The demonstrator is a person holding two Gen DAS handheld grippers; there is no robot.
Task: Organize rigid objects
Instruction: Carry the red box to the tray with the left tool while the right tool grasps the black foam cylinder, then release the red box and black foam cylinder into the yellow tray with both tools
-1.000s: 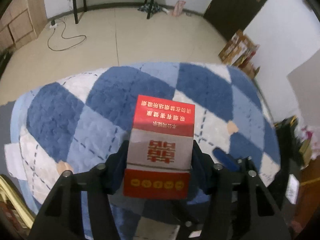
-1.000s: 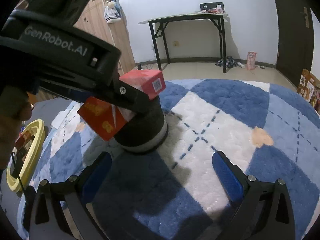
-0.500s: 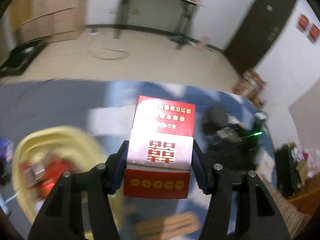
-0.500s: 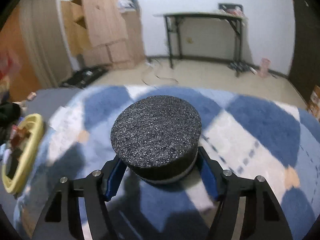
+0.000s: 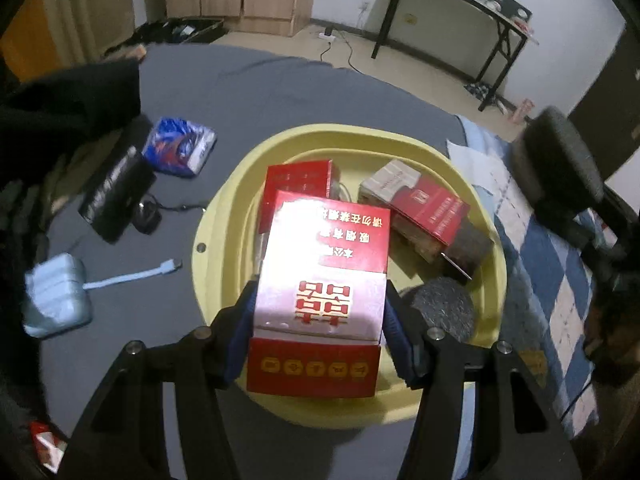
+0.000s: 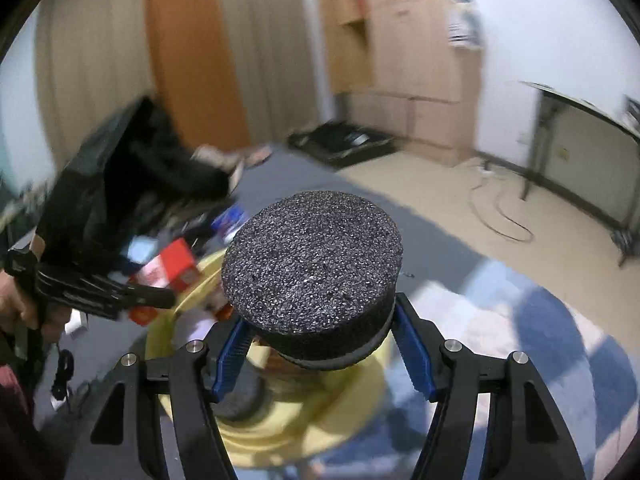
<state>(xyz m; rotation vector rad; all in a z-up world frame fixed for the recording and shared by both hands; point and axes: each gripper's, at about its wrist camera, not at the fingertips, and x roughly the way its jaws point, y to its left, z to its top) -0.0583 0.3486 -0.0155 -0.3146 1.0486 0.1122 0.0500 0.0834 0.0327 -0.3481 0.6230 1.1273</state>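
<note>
Left wrist view: your left gripper, clamped on the red box, now hangs over the yellow basin.
Right gripper: just closed, clamped on the black foam disc, approaching the basin rim; release both next.

A lived-in room of a home is shown, most likely a bedroom or spare room. Pale tiled flooring is laid wall to wall, and plain white walls are seen behind a black folding table with small items left on top. Wooden cabinets with drawers are built against one wall, beside an orange door or panel and long pale curtains. A power strip with a trailing cable is left on the floor. Household clutter is scattered over a grey sheet and a blue-and-white checked blanket.
</note>
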